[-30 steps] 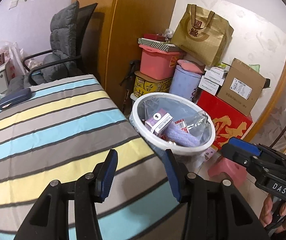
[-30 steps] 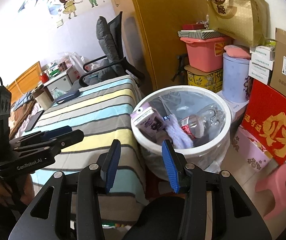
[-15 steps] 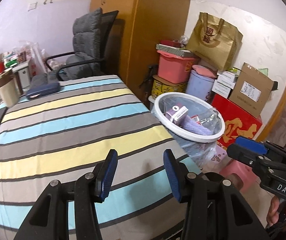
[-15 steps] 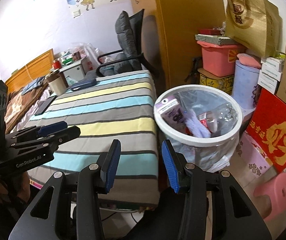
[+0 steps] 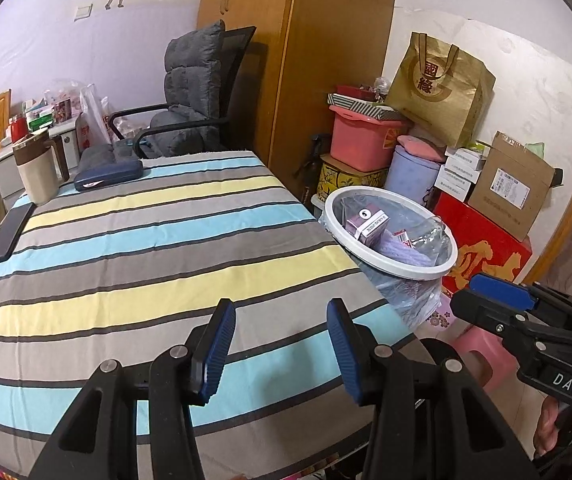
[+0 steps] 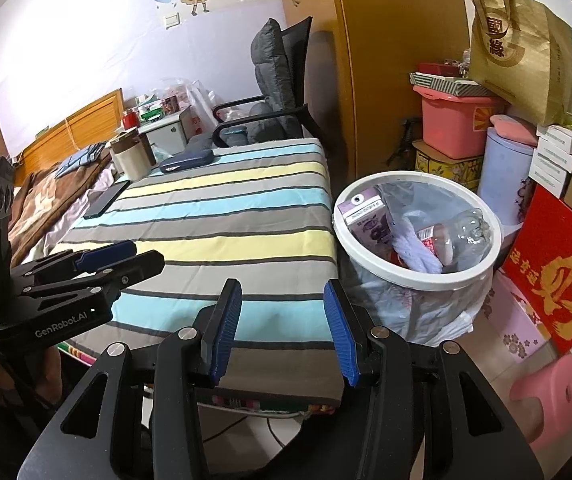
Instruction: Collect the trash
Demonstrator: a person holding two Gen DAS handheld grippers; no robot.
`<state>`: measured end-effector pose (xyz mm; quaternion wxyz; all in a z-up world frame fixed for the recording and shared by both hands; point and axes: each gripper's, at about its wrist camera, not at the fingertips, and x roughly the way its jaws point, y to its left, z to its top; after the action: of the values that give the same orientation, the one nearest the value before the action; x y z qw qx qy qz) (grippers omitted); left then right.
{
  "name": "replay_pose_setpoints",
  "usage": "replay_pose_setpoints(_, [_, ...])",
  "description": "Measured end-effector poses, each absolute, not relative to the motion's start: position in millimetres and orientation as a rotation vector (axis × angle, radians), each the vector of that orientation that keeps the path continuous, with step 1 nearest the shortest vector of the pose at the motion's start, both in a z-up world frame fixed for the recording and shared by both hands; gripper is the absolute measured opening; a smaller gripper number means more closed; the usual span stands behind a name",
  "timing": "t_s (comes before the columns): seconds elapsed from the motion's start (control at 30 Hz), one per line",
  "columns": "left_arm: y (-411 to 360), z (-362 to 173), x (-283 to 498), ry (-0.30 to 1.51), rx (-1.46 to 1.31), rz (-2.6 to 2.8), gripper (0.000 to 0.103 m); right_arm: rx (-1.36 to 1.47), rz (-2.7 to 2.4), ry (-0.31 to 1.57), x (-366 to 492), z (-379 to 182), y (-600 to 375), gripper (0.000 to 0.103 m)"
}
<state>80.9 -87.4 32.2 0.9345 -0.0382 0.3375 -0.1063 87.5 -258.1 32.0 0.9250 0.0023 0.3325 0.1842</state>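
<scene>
A: Left wrist view. Left gripper [image 5: 277, 344] has jaws apart, nothing between, over the striped tabletop [image 5: 145, 264]. Trash?

B: In the white bin [image 5: 390, 232], just off the table's right edge: purple carton [image 5: 367, 222], likely light and crushable, take it by the flat sides. Right gripper [image 5: 498, 296] is beyond the bin; can't tell its gap here.

A: Right wrist view?

B: Right gripper [image 6: 281, 328] is parted, empty. Clear bottle [image 6: 452, 236] inside the bin [image 6: 418, 274], probably slick, thin; grab the neck. Table bare near the bin; phone [image 6: 105, 200] and mug [image 6: 131, 158] sit far from it.
</scene>
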Motion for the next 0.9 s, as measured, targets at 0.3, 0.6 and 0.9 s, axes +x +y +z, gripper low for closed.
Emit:
replay_pose_setpoints(0.3, [-86.2, 32.1, 77.8, 0.693, -0.085, -0.222, 0.047, 0.005, 0.378, 0.683, 86.8, 31.7, -256.7, 0.045])
replay_pose_setpoints(0.6, [-85.4, 31.6, 76.3, 0.693, -0.083, -0.215, 0.047, 0.005, 0.378, 0.686, 86.3, 31.2, -256.4, 0.045])
replay_pose_setpoints(0.9, [-85.4, 31.5, 75.9, 0.693, -0.079, -0.205, 0.047, 0.005, 0.380, 0.687, 85.0, 29.7, -254.1, 0.045])
